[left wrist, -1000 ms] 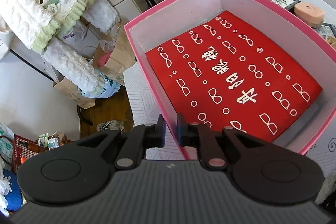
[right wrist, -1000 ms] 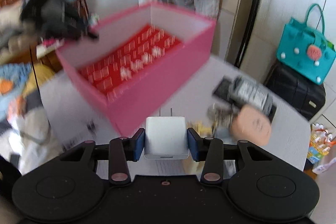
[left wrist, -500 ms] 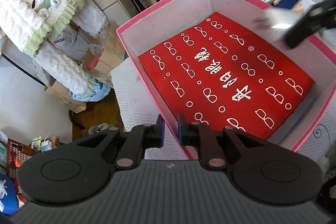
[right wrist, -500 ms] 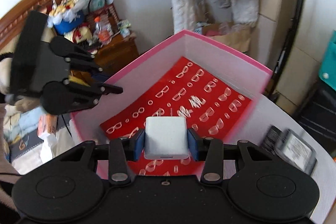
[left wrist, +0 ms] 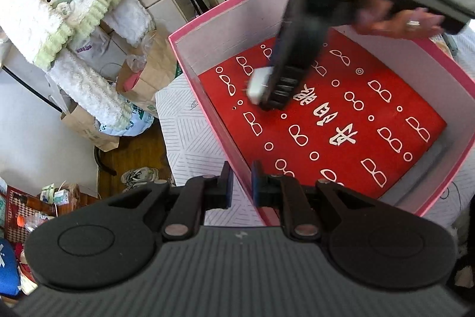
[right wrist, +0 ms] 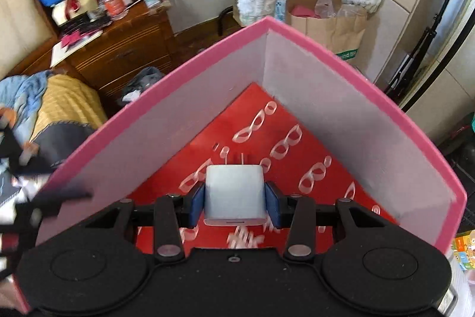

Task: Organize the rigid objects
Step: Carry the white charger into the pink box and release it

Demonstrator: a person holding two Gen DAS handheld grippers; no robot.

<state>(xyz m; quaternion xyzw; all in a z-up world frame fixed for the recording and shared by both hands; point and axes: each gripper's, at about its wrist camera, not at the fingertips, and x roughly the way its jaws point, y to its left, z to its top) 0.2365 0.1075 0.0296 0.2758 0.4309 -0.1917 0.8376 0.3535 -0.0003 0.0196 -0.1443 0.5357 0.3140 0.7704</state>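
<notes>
A pink box (left wrist: 225, 8) with pale inner walls and a red patterned floor stands on the table. My left gripper (left wrist: 240, 183) is shut on its near wall, one pad outside and one inside. My right gripper (right wrist: 234, 199) is shut on a white plug charger (right wrist: 234, 192), prongs pointing forward and down. It hangs inside the pink box (right wrist: 213, 106), low over the red floor near the far corner. In the left wrist view the right gripper (left wrist: 264, 91) reaches down into the box with the white charger (left wrist: 258, 85), and a hand (left wrist: 397, 23) holds it.
A patterned white cloth (left wrist: 190, 144) covers the table beside the box. Paper bags (right wrist: 326, 23), hanging knitwear (left wrist: 59, 5) and a tripod stand beyond it. A wooden cabinet (right wrist: 118, 49) with clutter and a bed with a yellow blanket (right wrist: 65, 106) lie to the left.
My right gripper carried the charger from beside the box, over its rim and down inside toward the far corner. The left gripper stayed clamped on the box wall.
</notes>
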